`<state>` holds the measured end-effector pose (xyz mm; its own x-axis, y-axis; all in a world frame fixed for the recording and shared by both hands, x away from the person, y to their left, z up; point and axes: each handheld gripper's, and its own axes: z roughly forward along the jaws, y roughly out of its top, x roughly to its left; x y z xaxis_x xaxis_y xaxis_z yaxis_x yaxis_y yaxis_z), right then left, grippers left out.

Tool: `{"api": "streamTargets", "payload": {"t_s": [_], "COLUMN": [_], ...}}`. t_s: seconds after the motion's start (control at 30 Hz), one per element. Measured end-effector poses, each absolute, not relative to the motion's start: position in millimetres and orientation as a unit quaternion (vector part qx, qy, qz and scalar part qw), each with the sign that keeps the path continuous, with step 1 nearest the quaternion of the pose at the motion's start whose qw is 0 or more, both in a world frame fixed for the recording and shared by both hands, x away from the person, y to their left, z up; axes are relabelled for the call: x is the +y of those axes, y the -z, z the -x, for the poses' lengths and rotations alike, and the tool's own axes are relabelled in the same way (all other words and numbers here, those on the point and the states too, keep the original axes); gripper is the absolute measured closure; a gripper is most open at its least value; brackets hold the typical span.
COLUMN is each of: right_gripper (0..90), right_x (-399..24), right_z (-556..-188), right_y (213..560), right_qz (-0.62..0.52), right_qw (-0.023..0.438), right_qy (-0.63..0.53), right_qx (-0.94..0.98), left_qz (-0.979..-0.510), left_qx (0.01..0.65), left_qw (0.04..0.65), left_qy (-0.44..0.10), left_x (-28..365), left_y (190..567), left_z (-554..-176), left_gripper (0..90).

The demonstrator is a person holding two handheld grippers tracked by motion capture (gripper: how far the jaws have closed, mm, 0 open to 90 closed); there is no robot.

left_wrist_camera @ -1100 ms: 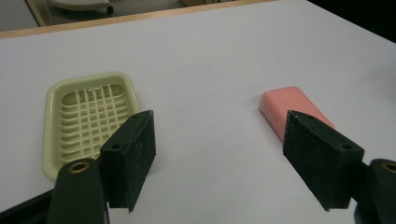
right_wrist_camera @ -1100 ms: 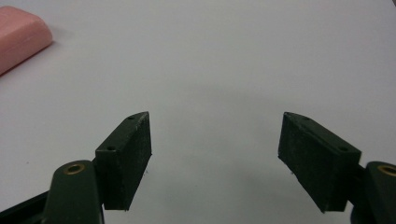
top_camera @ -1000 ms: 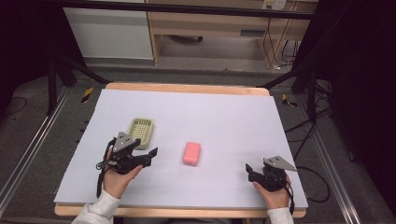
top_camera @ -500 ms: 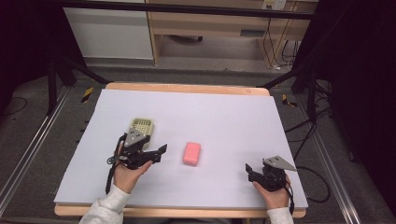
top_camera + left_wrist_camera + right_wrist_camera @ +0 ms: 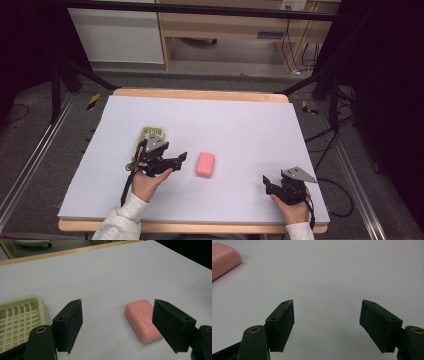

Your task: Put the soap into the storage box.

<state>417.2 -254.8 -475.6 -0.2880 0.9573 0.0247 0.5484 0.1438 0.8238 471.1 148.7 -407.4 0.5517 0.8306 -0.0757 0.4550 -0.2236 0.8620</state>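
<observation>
While the left tool [image 5: 181,159] hangs just above the table [image 5: 240,125], its jaws are spread wide with nothing between them. In the left tool view [image 5: 117,325] the pink soap [image 5: 143,319] lies flat on the white sheet, just ahead of the jaws and over toward the right-hand one, which hides the soap's near corner. No contact that I can make out. The yellowish soap dish [image 5: 18,320] with its grid insert sits off to the left of that view, next to the left-hand jaw and partly behind it. From the high view the dish [image 5: 148,133] is mostly covered by the left tool and its grey plate, and the soap [image 5: 205,164] sits near the middle of the table, a bit right of the tool tips.

The right tool [image 5: 267,181] is down at the near right part of the table, held low in the person's right hand [image 5: 291,209], well apart from the soap. Its jaws are wide open too and have nothing in them; in the right tool view [image 5: 327,322] there's just bare white sheet between them, with a corner of the soap [image 5: 223,260] up at the top left. The left hand [image 5: 147,184] grips the left tool from below, in a light sleeve [image 5: 120,225].
</observation>
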Motion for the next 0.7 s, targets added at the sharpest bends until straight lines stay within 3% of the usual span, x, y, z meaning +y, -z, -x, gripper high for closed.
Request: {"api": "streamTargets", "payload": {"t_s": [0.7], "right_gripper": [29.9], "right_x": [-255], "right_z": [-418], "right_y": [476], "right_qz": [-0.529], "right_qw": [0.269], "right_qy": [-0.380], "right_qx": [0.710], "left_qz": [-0.769], "left_qx": [0.424], "left_qw": [0.438], "left_qy": [-0.195], "left_x": [119], "left_y": [415], "left_z": [-483], "left_gripper": [23.9]}}
